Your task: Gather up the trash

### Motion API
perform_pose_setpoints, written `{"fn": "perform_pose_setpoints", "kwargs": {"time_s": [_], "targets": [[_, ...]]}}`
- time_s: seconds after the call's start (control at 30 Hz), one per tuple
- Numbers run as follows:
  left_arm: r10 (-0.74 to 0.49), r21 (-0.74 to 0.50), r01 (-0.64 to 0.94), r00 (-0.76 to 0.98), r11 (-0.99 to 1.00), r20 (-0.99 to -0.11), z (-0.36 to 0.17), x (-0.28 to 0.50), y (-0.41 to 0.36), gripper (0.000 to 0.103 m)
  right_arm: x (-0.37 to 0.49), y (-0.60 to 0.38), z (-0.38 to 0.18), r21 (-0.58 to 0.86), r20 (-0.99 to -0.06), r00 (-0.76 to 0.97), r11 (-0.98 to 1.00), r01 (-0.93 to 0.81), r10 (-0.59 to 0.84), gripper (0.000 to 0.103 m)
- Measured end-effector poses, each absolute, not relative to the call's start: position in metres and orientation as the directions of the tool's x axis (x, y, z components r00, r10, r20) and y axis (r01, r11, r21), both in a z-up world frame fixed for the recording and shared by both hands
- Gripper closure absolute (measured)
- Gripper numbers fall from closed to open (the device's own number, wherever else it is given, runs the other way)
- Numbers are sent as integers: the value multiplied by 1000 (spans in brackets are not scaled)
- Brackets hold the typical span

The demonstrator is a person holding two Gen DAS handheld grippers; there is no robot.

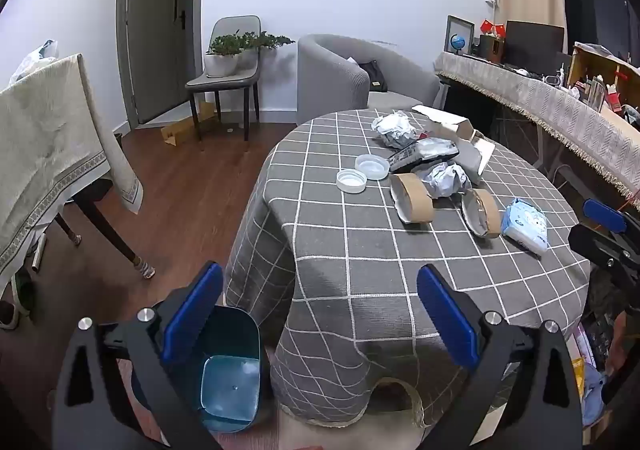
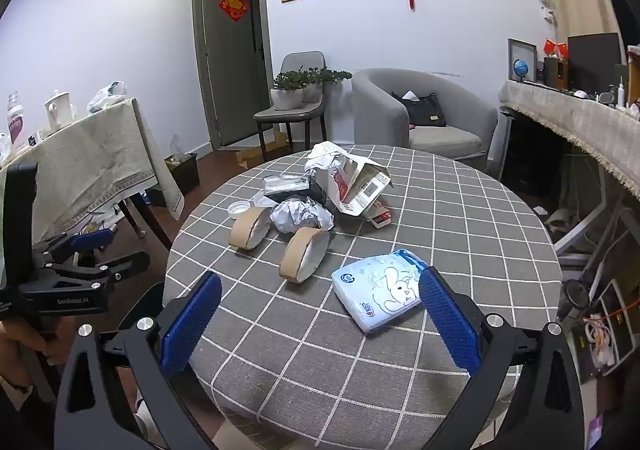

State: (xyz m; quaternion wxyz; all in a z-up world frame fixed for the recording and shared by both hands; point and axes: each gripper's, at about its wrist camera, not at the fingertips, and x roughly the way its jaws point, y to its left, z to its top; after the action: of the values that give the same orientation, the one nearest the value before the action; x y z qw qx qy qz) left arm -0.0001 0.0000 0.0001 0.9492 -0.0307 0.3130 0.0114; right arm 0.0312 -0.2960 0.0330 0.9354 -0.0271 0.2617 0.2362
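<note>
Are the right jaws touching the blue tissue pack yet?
Cannot tell. In the right wrist view the right gripper is open, and its right finger overlaps the tissue pack edge, hiding any gap. The left wrist view shows a gap, but not plainly.

**Litter spread across a checked tablecloth**

The right gripper [image 2: 320, 314] hangs over the near edge of a round table [image 2: 460, 218] with its blue-padded fingers [image 2: 448, 318] spread wide and nothing between them. A blue-and-white tissue pack [image 2: 380, 288] lies just ahead, its corner beside the right-hand pad. Farther in, two cardboard tape rolls [image 2: 304, 254] stand on edge, with crumpled paper [image 2: 300, 216] between and just behind them. Beyond sit a torn-open carton [image 2: 358, 182], a dark wrapper [image 2: 286, 186] and a white lid [image 2: 239, 209]. At the left edge, the left gripper [image 2: 108, 250] is held beside the table, fingers parted. A grey armchair [image 2: 420, 114] stands behind.
</note>
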Motion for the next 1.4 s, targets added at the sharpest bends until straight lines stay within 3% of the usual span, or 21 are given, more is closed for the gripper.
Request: {"fn": "perform_pose_setpoints", "kwargs": {"time_s": [1.4], "targets": [[17,-39,-50,802,998,-597,0,-3,1,4,32,-290,31,83,-497,743,877,-474,448,3]]}}
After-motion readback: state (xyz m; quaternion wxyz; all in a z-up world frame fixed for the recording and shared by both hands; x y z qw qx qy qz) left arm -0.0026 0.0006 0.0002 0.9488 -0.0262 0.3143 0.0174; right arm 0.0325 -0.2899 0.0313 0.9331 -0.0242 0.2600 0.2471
